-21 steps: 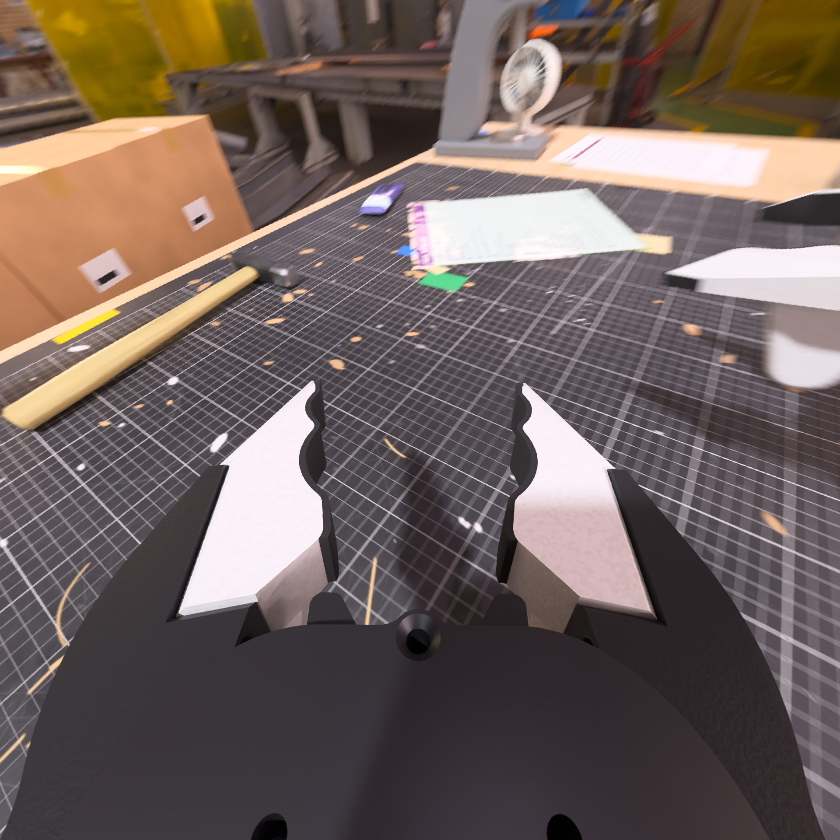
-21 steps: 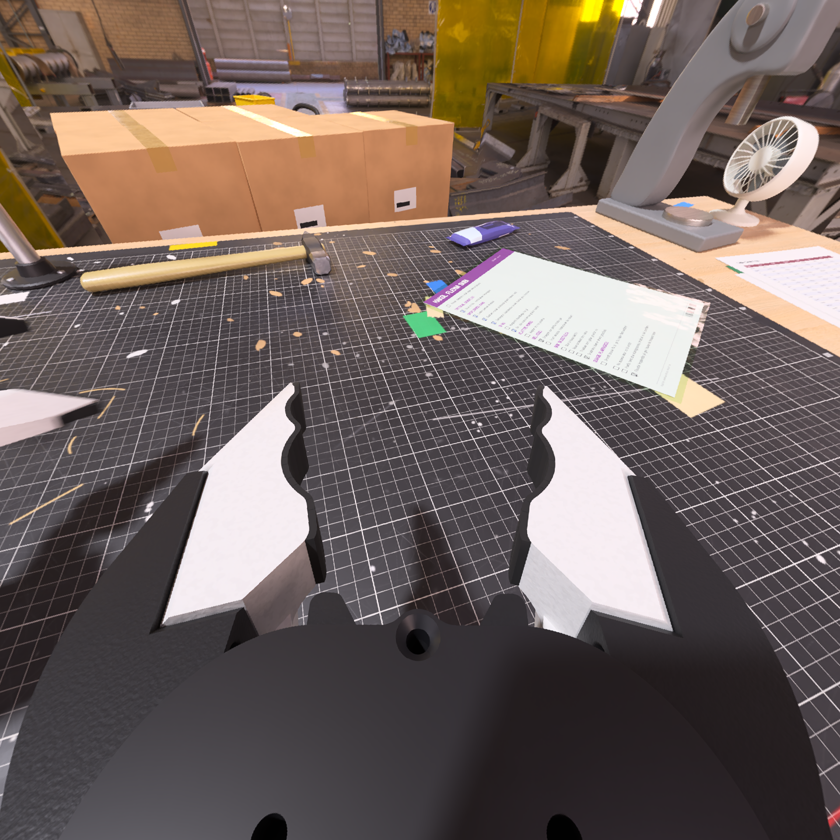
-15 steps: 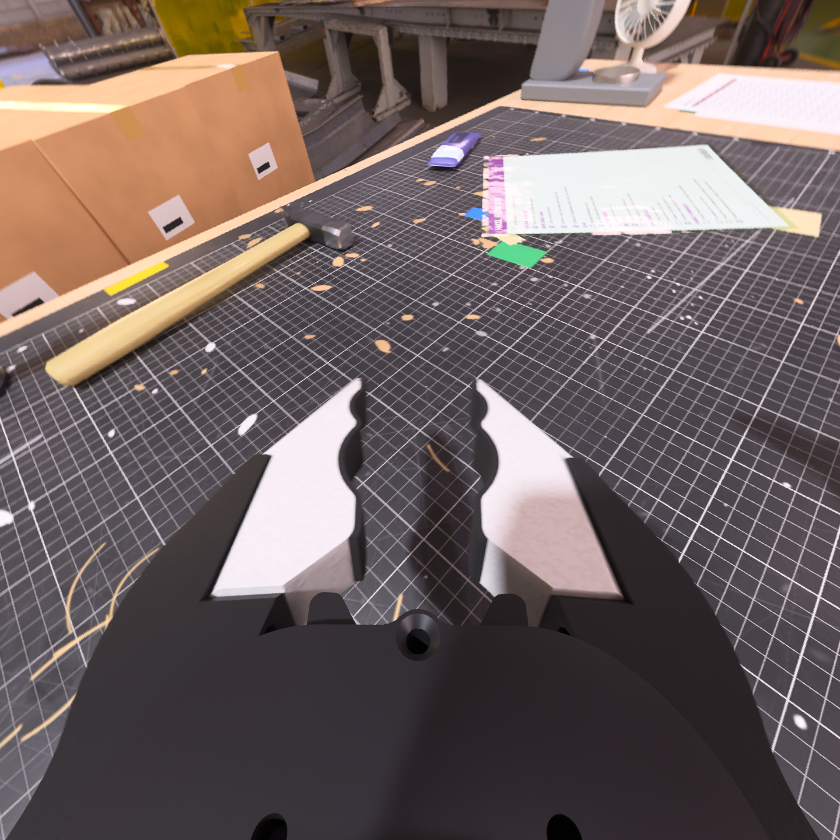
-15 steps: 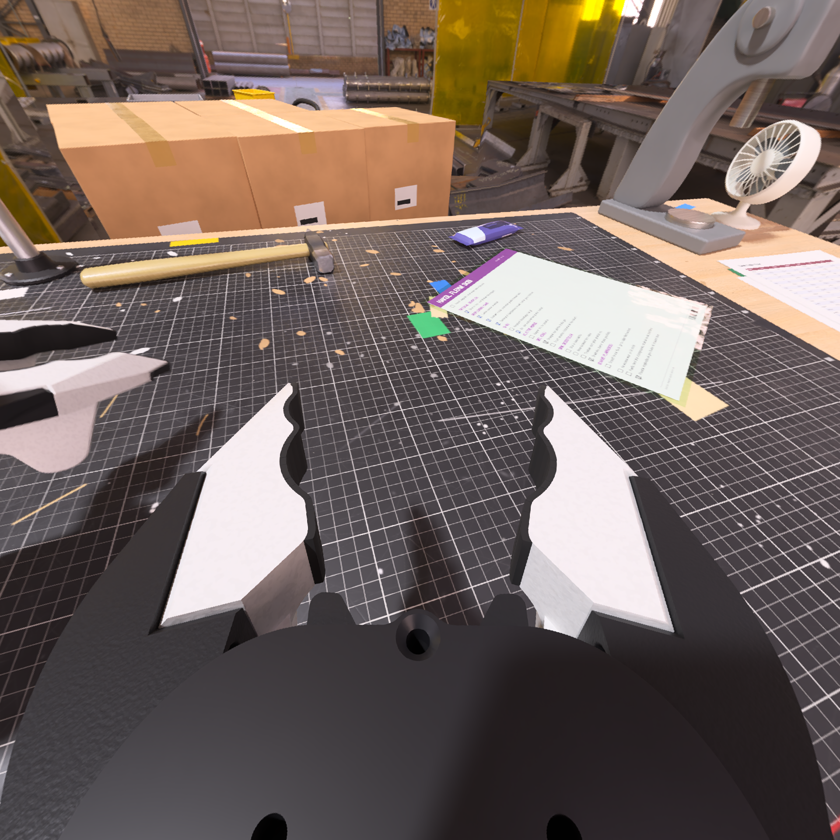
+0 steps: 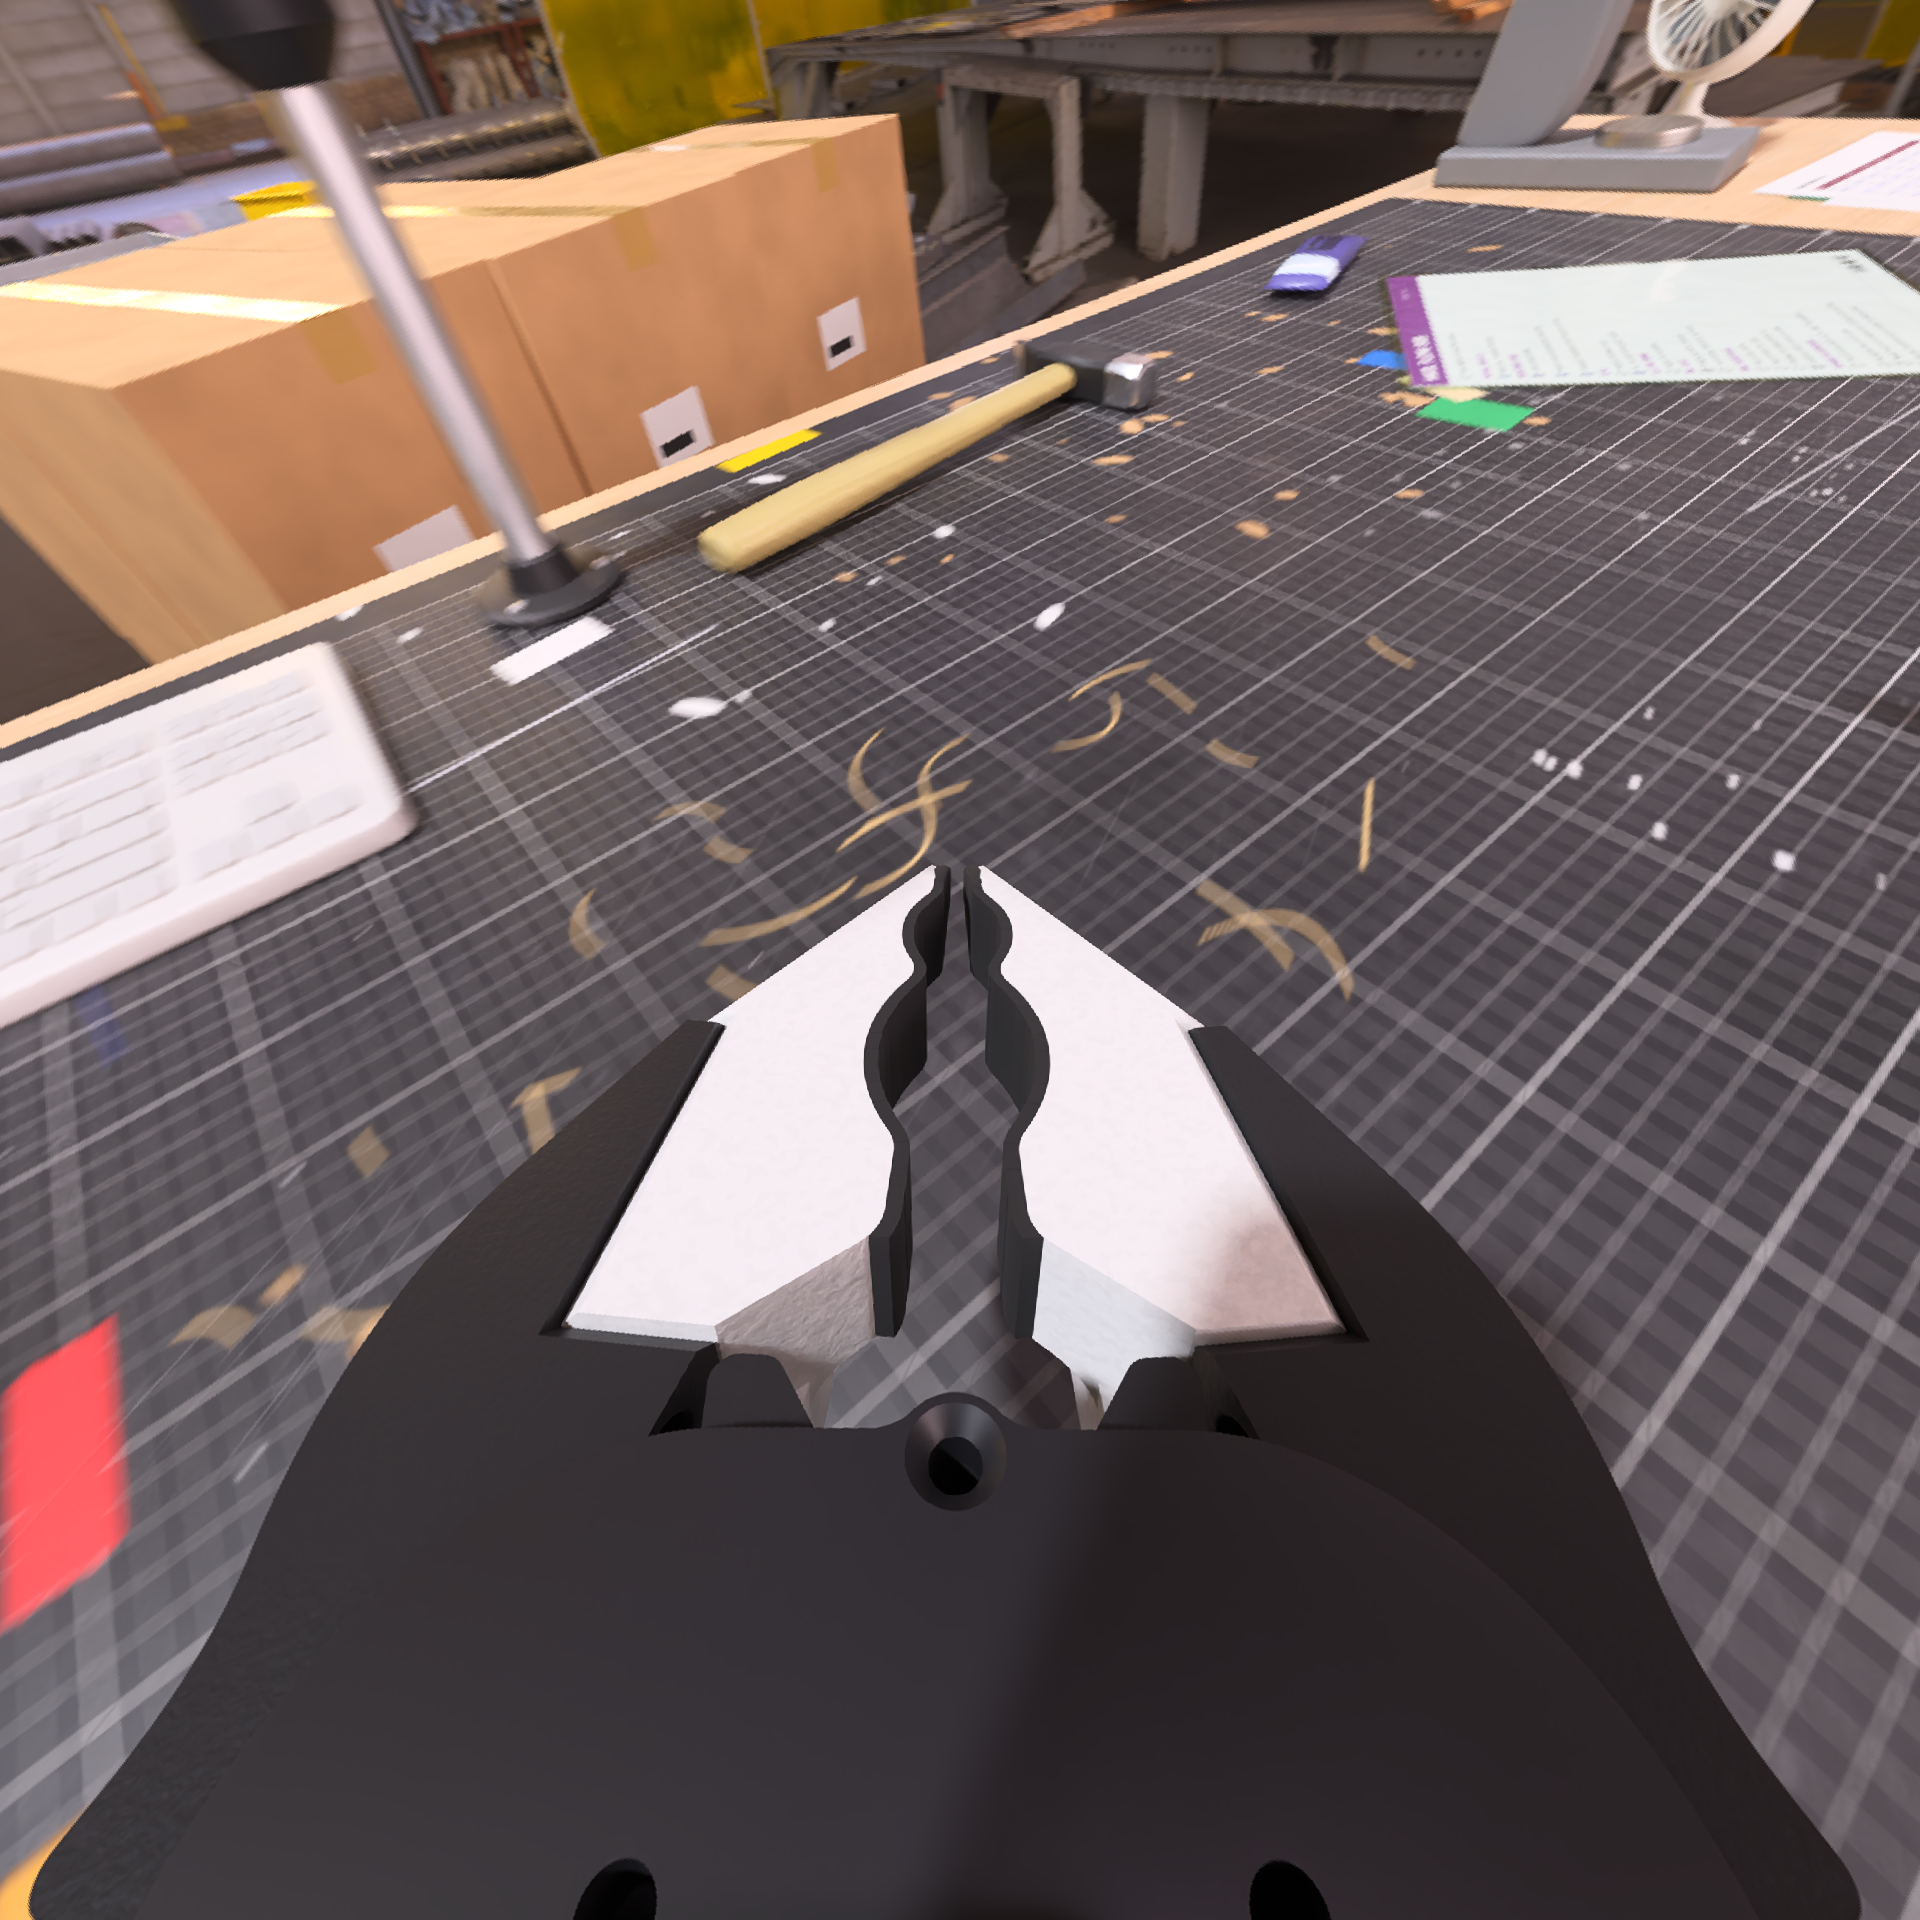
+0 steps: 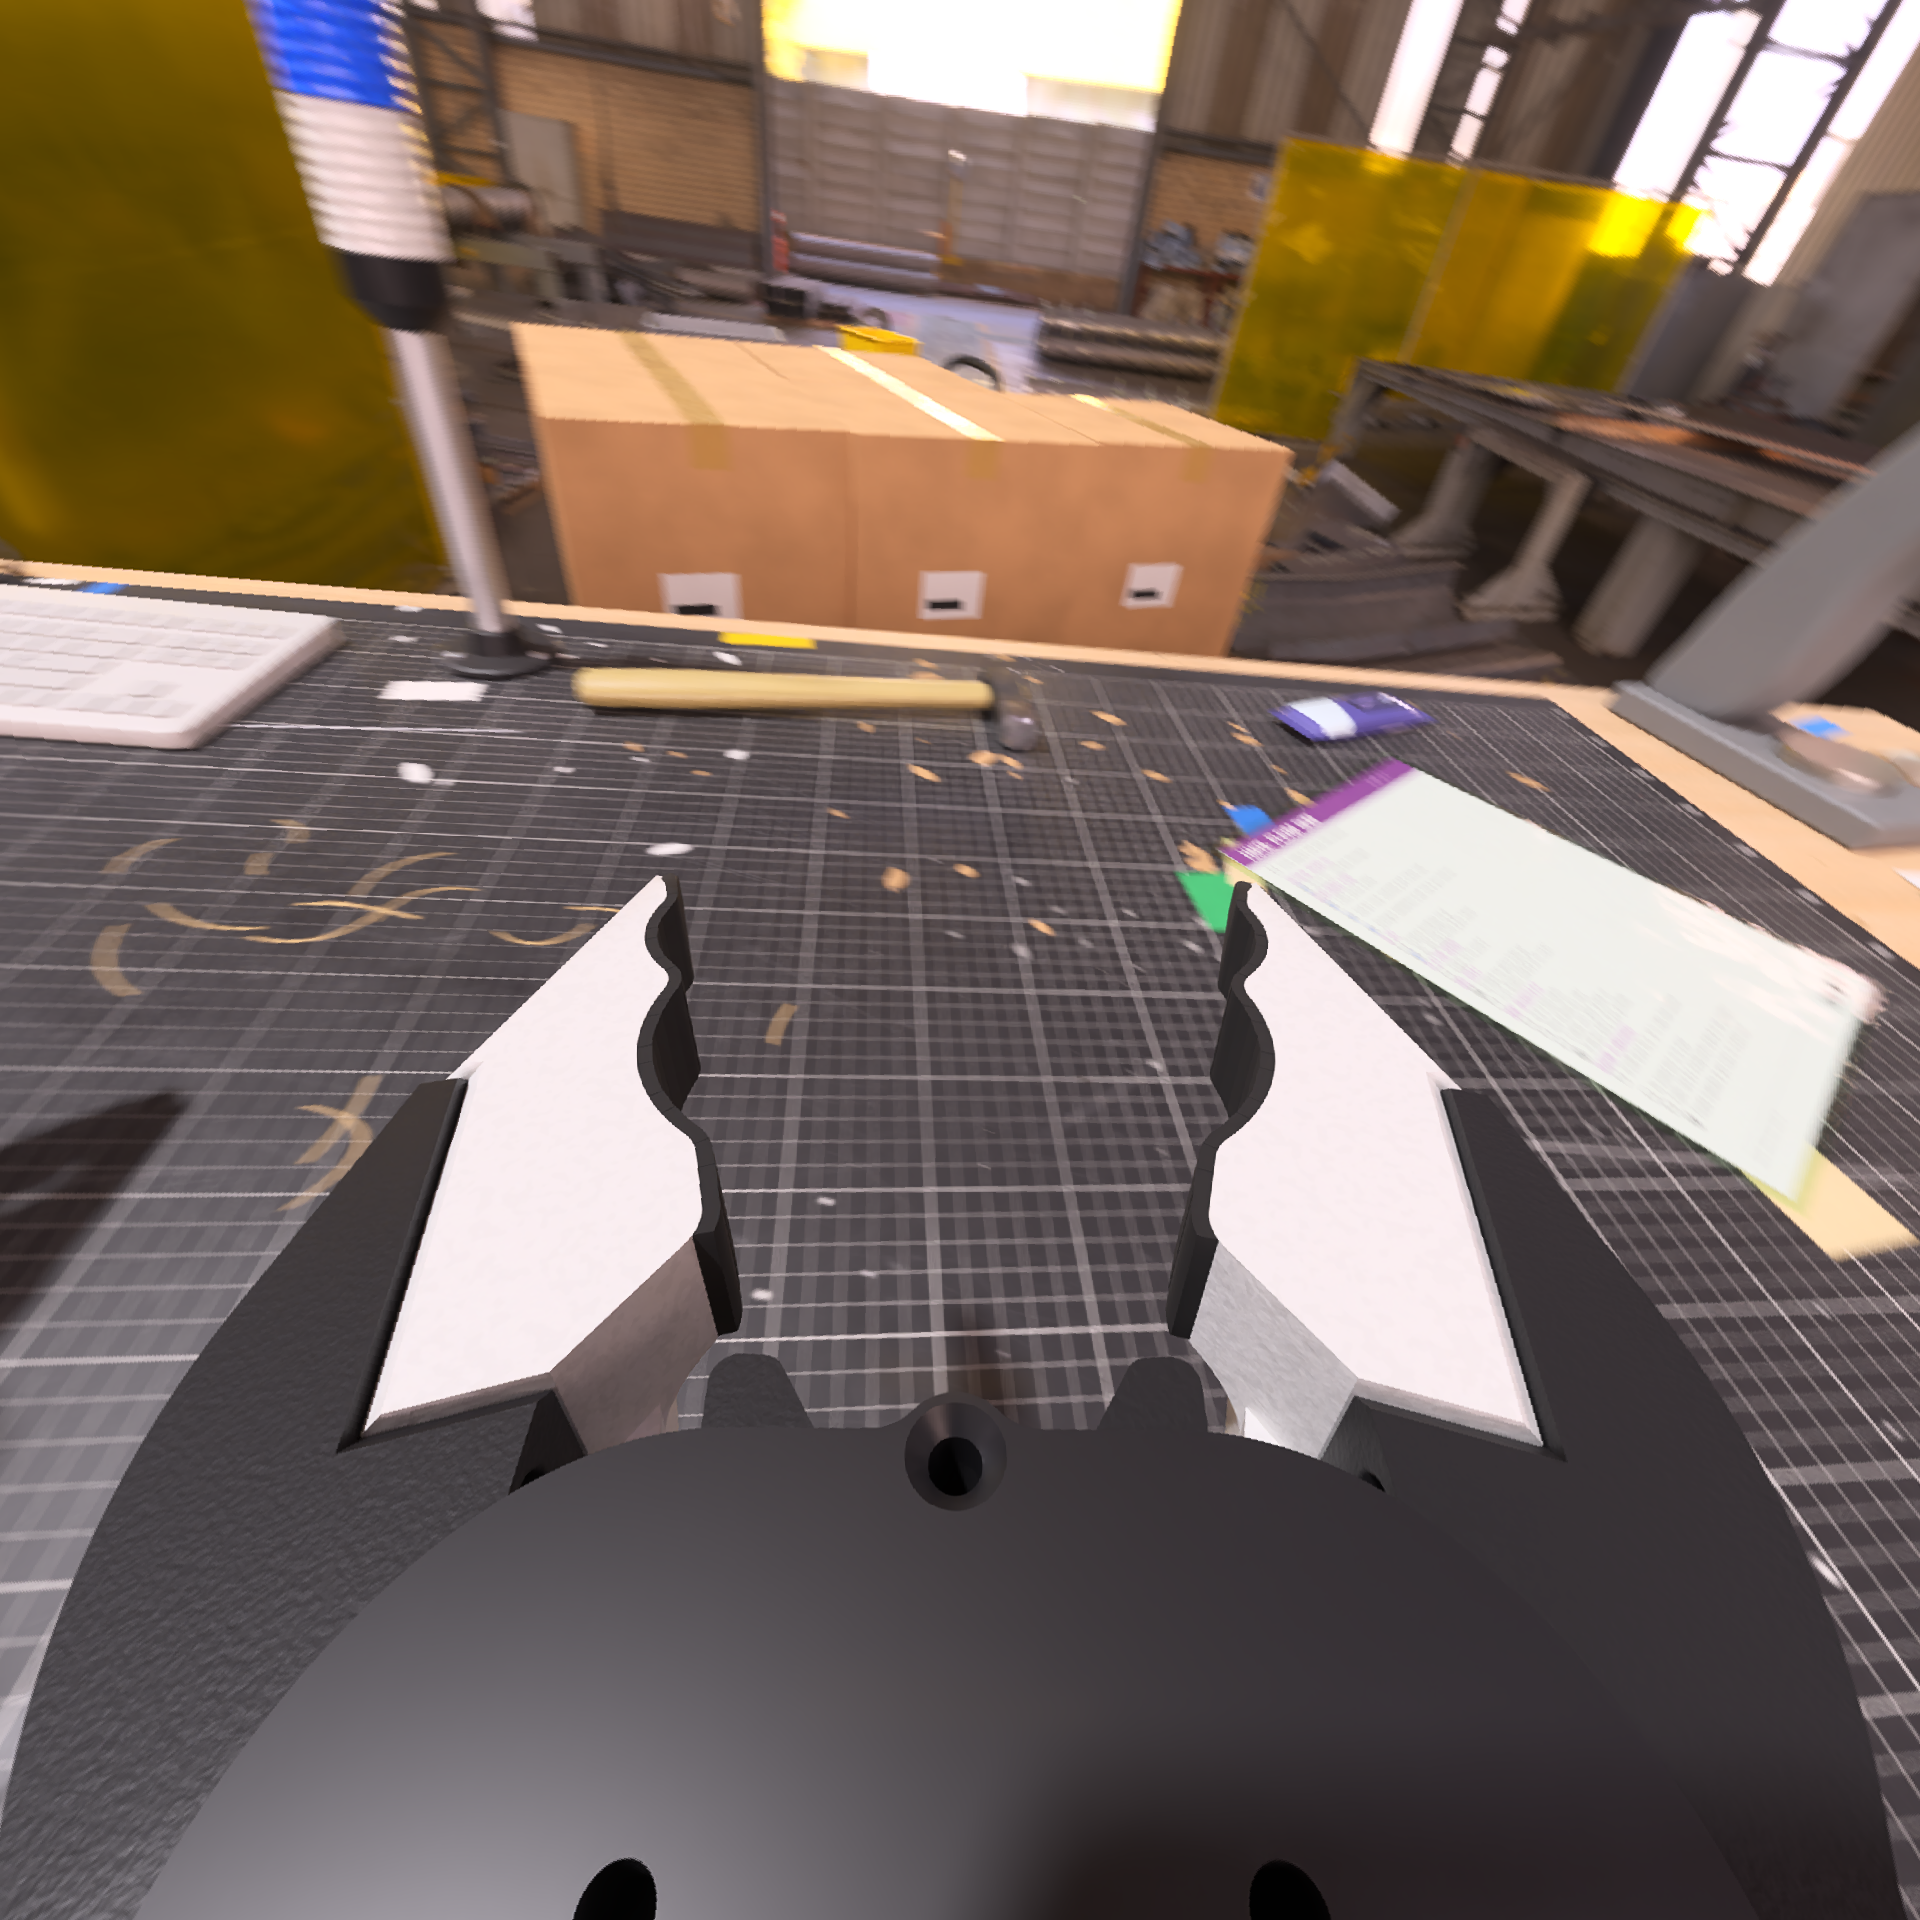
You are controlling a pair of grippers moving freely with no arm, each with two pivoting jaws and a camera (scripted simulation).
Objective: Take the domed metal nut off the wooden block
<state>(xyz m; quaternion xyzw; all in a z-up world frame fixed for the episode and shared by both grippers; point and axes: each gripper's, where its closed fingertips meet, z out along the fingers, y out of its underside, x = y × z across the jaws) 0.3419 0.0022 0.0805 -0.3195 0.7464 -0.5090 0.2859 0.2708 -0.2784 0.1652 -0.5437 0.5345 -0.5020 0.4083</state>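
Observation:
Neither the domed metal nut nor the wooden block shows in either view. My left gripper (image 5: 956,883) is shut with nothing between its fingers, hovering over the dark grid cutting mat (image 5: 1558,935) above scattered wood shavings. My right gripper (image 6: 951,904) is open and empty, above the same mat (image 6: 935,1091). The other gripper does not show in either view.
A hammer (image 5: 914,457) (image 6: 790,691) lies near the mat's far edge. A white keyboard (image 5: 156,821) (image 6: 135,660) and a metal pole on a base (image 5: 436,343) (image 6: 447,457) stand at the left. A printed sheet (image 5: 1662,322) (image 6: 1558,977) lies at the right, cardboard boxes (image 6: 883,499) behind.
My left gripper has closed fully and swung left, bringing the keyboard and pole into view. My right gripper has tilted up and turned left; the left gripper has left its view.

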